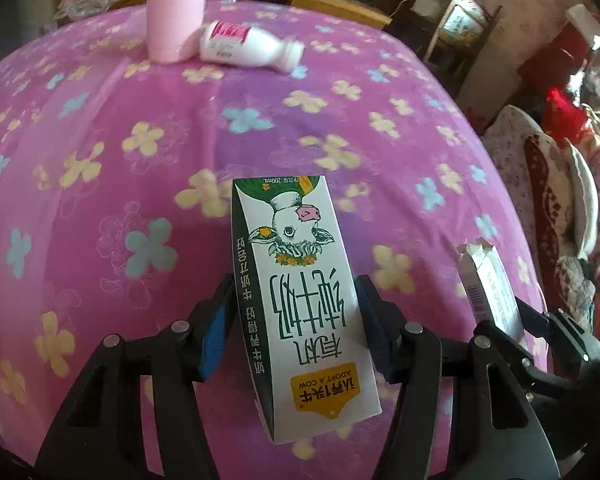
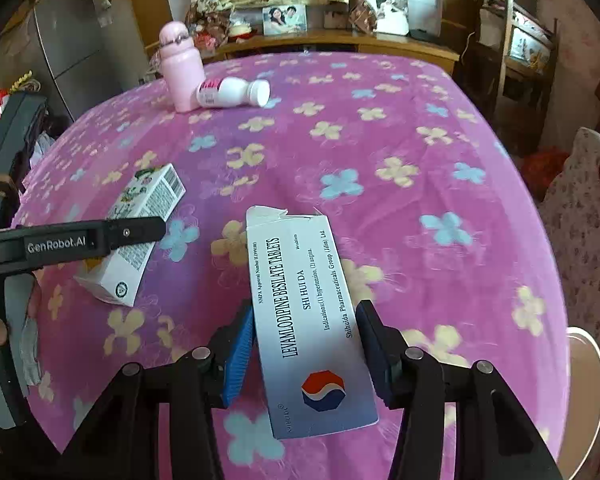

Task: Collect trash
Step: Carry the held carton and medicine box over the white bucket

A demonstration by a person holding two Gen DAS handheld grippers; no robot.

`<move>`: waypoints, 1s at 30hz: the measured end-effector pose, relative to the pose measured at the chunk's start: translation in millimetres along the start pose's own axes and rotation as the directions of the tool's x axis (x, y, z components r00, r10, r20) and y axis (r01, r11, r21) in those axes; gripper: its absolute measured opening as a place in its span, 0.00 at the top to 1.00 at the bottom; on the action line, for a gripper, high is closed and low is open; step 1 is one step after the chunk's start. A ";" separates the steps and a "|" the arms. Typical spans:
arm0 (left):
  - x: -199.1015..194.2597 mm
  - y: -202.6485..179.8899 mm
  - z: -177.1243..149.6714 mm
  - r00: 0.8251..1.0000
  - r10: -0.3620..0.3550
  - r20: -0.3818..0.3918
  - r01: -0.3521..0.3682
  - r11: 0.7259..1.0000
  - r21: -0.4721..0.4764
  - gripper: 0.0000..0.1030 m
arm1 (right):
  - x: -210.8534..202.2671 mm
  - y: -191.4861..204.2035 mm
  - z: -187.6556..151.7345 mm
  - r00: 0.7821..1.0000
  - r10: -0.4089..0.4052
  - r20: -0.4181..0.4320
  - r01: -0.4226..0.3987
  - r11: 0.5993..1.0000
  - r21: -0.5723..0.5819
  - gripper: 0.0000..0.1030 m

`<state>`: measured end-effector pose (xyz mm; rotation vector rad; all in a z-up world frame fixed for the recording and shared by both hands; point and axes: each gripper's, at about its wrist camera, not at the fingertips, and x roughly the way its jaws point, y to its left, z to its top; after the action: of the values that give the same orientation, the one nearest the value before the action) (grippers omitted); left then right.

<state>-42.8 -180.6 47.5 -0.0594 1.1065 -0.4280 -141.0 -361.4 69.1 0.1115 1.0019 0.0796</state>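
My left gripper (image 1: 296, 304) is shut on a green and white milk carton (image 1: 300, 296) with a cow on it, held above the pink flowered tablecloth (image 1: 100, 140). The carton also shows in the right wrist view (image 2: 140, 232), with the left gripper (image 2: 132, 236) around it. My right gripper (image 2: 306, 334) is shut on a white and blue tablet box (image 2: 308, 320), its torn flap pointing away. The box shows at the right edge of the left wrist view (image 1: 488, 288). A small white bottle (image 1: 248, 46) with a pink label lies on its side at the far end.
A pink flask (image 2: 178, 72) stands upright beside the lying bottle (image 2: 232, 94). A wooden shelf (image 2: 340, 42) with photos runs behind the table. A cushioned chair (image 2: 580, 216) stands to the right, a grey fridge (image 2: 68, 40) at the far left.
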 end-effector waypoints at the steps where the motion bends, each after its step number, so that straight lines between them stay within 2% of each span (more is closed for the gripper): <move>1: -3.9 -5.0 -1.0 1.000 -0.010 0.009 0.010 1.000 0.006 0.45 | -5.9 -3.2 -1.3 1.000 0.001 0.009 -0.001 1.000 0.009 0.52; 6: -19.6 -40.7 -6.1 0.998 -0.052 0.038 0.050 0.997 0.055 0.45 | -30.2 -22.2 -11.4 0.999 -0.018 0.033 0.016 0.999 0.048 0.52; 15: -24.0 -110.3 -18.0 0.994 -0.098 0.040 0.090 0.982 0.168 0.45 | -73.3 -68.1 -37.1 0.993 -0.092 0.068 0.083 0.990 0.117 0.52; 22: -18.0 -168.2 -29.4 0.991 -0.131 0.028 0.120 0.958 0.262 0.45 | -97.4 -113.2 -63.7 0.987 -0.148 0.067 0.132 0.972 0.196 0.52; 30: -3.9 -242.6 -47.4 0.985 -0.172 -0.012 0.164 0.910 0.382 0.45 | -120.6 -173.2 -100.6 0.975 -0.216 0.045 0.191 0.929 0.316 0.52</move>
<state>-159.8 -393.9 91.6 0.1860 0.9820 -0.7912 -287.8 -541.6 93.7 0.2952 0.9362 -0.2725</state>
